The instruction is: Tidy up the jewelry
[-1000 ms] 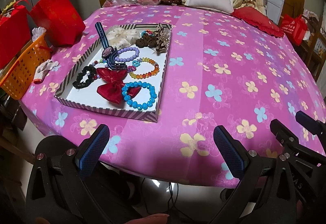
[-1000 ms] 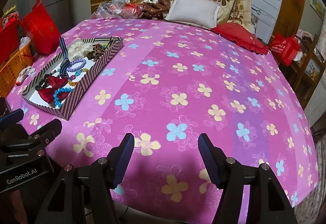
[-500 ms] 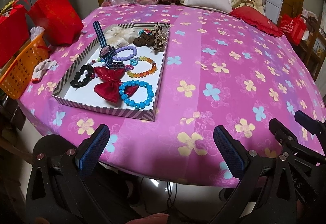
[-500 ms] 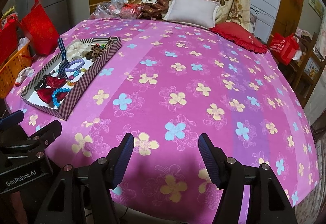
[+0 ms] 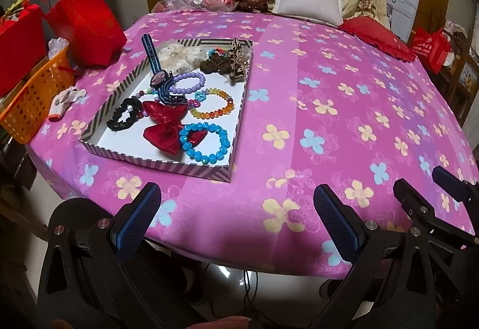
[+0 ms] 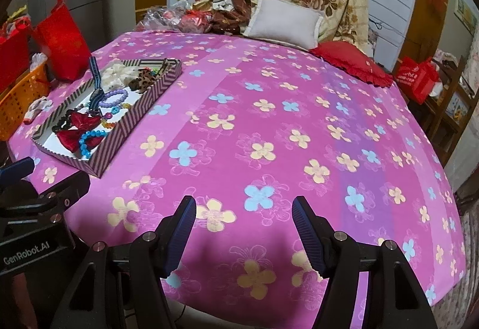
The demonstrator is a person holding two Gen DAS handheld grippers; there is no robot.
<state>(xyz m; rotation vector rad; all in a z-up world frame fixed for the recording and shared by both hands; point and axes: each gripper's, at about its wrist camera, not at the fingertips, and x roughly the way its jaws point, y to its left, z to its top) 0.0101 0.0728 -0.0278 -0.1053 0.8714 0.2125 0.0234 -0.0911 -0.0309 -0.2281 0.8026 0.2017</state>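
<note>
Both wrist views creep slightly forward over the last second, so the striped tray [image 5: 155, 161] sits a bit closer to the left gripper [image 5: 236, 209] than it did; nothing inside the tray shifts. Left gripper is spread wide and empty, hovering off the table edge just short of the tray's near wall. Right gripper [image 6: 244, 218] is also wide open, holding nothing, over bare pink flowered tablecloth [image 6: 269, 119] well to the right of the tray. All jewelry is in the tray: blue bead bracelet [image 5: 205, 143] at the near right corner, overlapping the red bow [image 5: 167, 128]; black scrunchie [image 5: 124, 118] left of the bow; rainbow bracelet [image 5: 214, 103] and purple bracelet [image 5: 188, 82] behind it; watch [image 5: 157, 71] with its strap poking over the tray's far-left wall; hair pieces at the far end. Risks, as I judge: pieces overlap, so grabbing the blue bracelet likely snags the bow and drags it along; beads are round and slick, may slip from the pads; a low approach could bump the tray's near wall and slide the light box on the cloth, or bunch the cloth.
</note>
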